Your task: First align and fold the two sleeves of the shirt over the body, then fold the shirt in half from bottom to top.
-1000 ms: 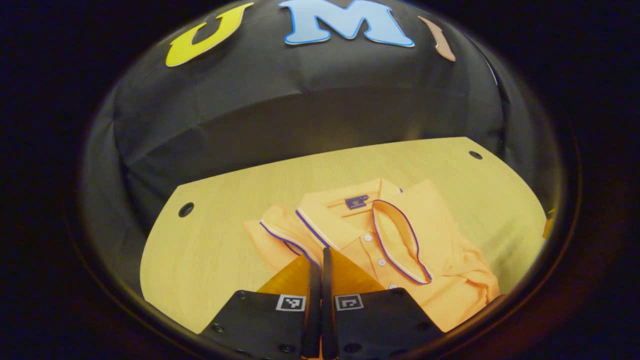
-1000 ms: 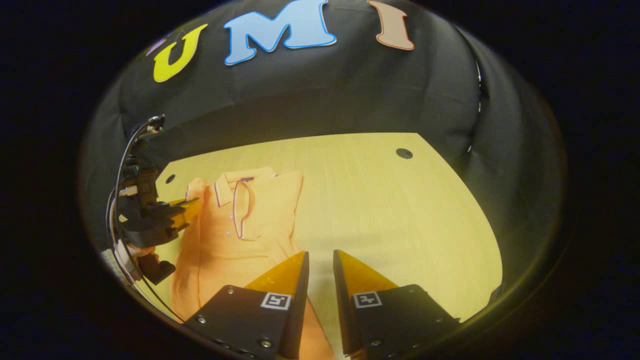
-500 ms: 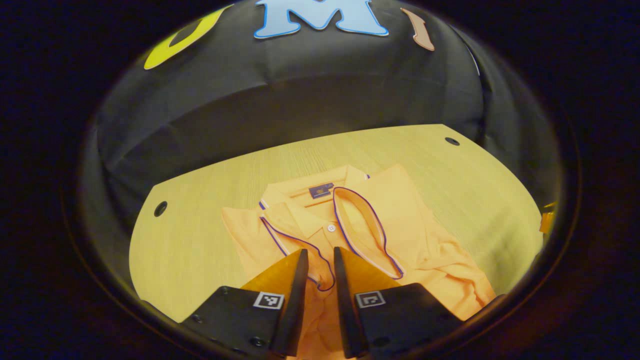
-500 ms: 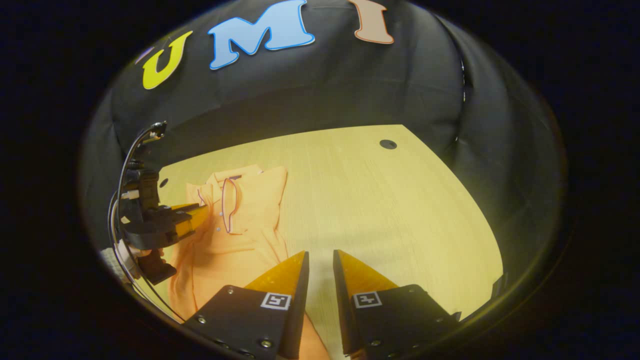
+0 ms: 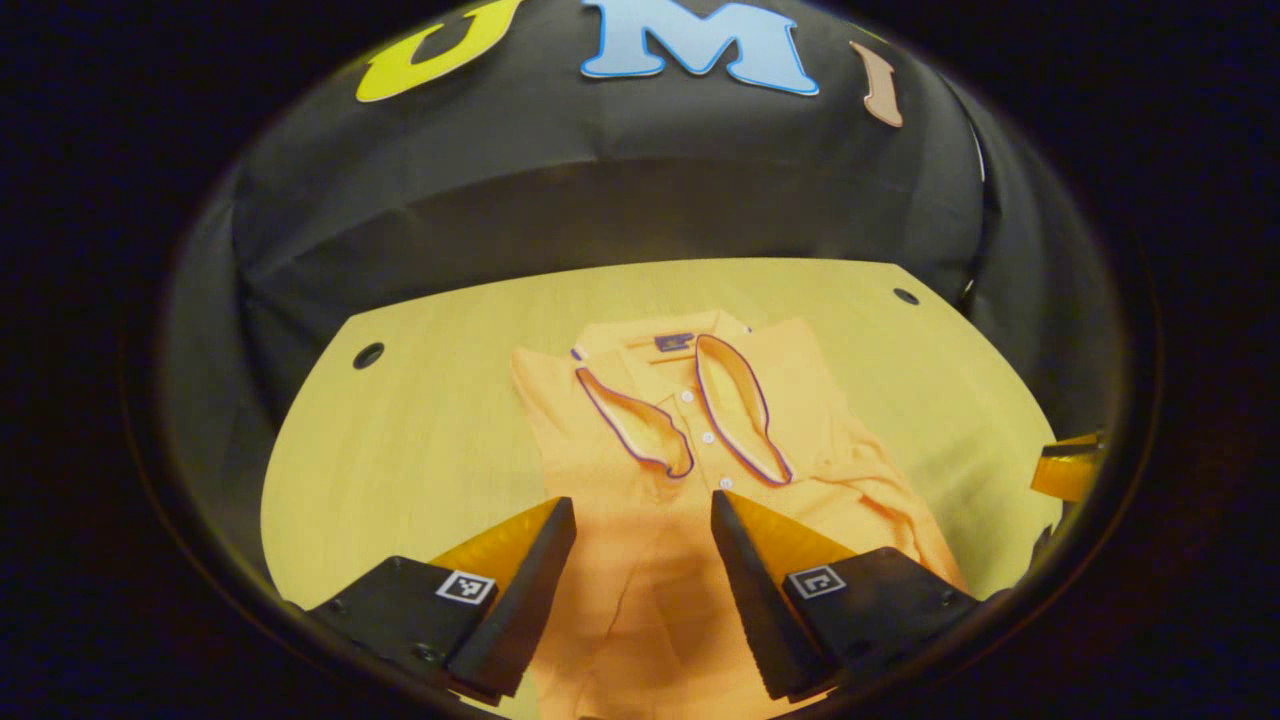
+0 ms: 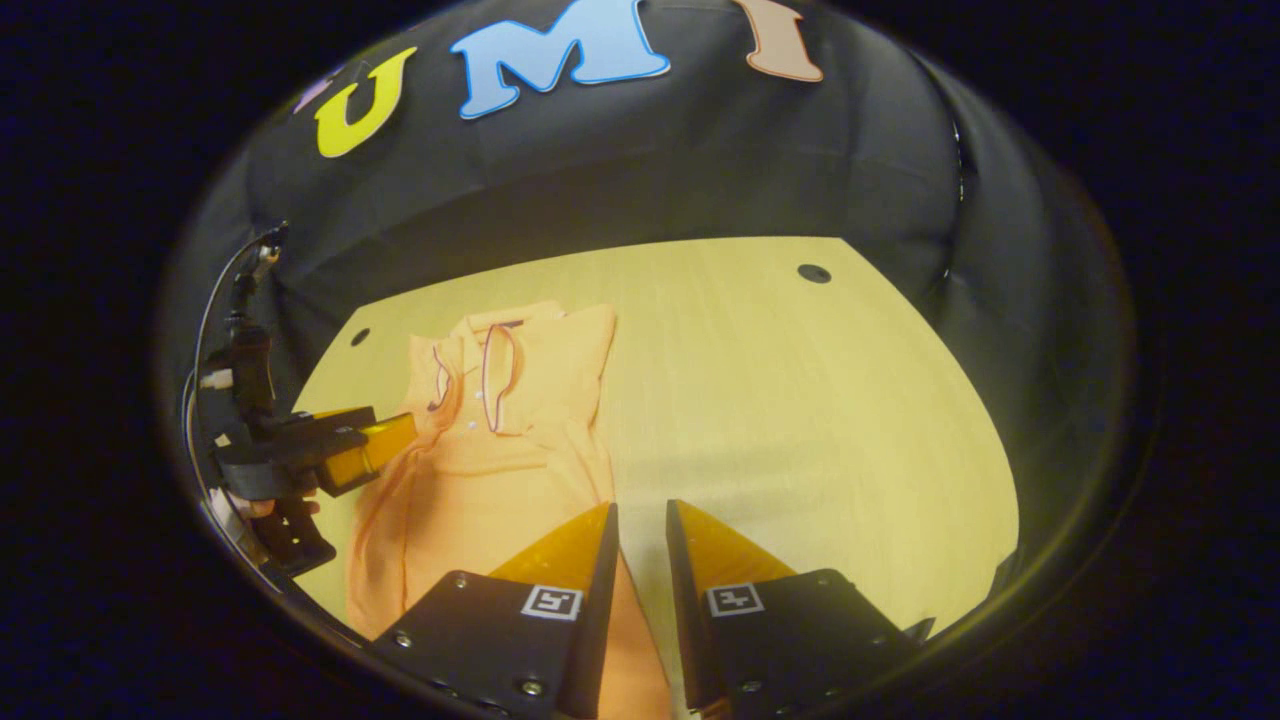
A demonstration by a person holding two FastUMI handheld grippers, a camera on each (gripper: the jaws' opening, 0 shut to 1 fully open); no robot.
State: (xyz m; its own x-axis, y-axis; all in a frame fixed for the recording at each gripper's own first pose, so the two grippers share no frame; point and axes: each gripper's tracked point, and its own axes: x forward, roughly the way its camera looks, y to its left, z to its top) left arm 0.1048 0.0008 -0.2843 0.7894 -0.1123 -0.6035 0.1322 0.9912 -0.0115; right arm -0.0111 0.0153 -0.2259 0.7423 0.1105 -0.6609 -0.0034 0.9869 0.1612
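so in the left gripper view, the orange shirt [image 5: 690,480] lies flat on the worktop [image 5: 420,440], both sleeves seemingly folded over the body; the bottom-to-top fold looks undone. the left gripper [image 5: 640,525] hangs above it, spread wide, empty.

in the right gripper view, the right gripper [image 6: 640,530] is near the shirt's lower hem, narrowly parted, holding nothing. nothing blocks the fold.

light wood-grain counter [image 5: 430,450] with a rounded far edge, a few small dark round holes [image 5: 368,355] near its corners, black cloth wall [image 5: 600,190] draped behind, creased
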